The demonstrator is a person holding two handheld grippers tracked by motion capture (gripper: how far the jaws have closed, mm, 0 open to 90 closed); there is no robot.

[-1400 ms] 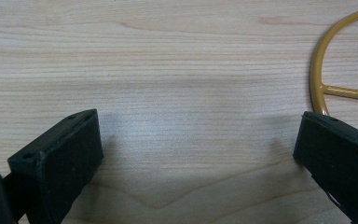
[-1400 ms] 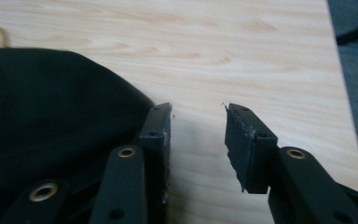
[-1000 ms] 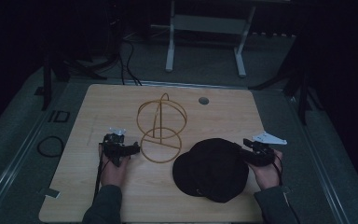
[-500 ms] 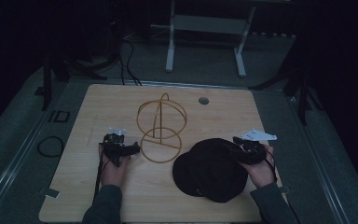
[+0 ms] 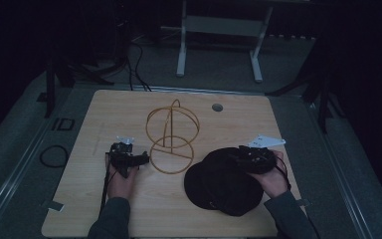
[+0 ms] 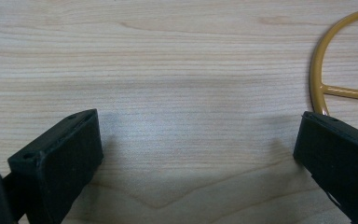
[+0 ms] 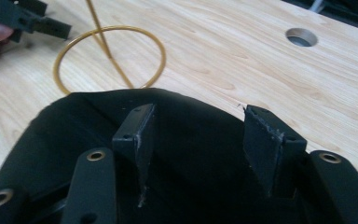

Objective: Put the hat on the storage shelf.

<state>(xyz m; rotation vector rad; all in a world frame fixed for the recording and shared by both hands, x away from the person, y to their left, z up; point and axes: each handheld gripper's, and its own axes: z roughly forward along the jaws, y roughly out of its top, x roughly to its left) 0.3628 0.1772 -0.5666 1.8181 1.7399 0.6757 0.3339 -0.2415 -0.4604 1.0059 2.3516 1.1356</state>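
While the black hat point(image 5: 225, 181) lies flat on the near right part of the wooden table point(image 5: 129, 107), the step in hand is judged to be taking hold of it so that it can be set on the gold wire stand point(image 5: 171, 137). Seen from the high view, the right gripper point(image 5: 238, 158) is held over the far right edge of the hat, and the left gripper point(image 5: 138, 160) rests just beside the stand's base ring, on its left. The stand is upright near the table's middle, close to the hat but apart from it, and a round cable hole point(image 5: 217, 107) is seen beyond it.

From the left gripper view, the left gripper point(image 6: 198, 154) is spread wide over bare wood with nothing between its jaws; the base ring point(image 6: 340, 70) curves in at the right. A steadying hold on that ring would be well placed here.

From the right gripper view, the right gripper point(image 7: 198, 140) is released: its jaws have just been opening, and they stand apart above the hat point(image 7: 74, 135), whose black cloth spreads beneath and between them without being pinched. A good grip would be taken on the brim edge rather than the soft crown, with the cloth seated deep between the pads before lifting. The stand's ring point(image 7: 109, 58) lies ahead.
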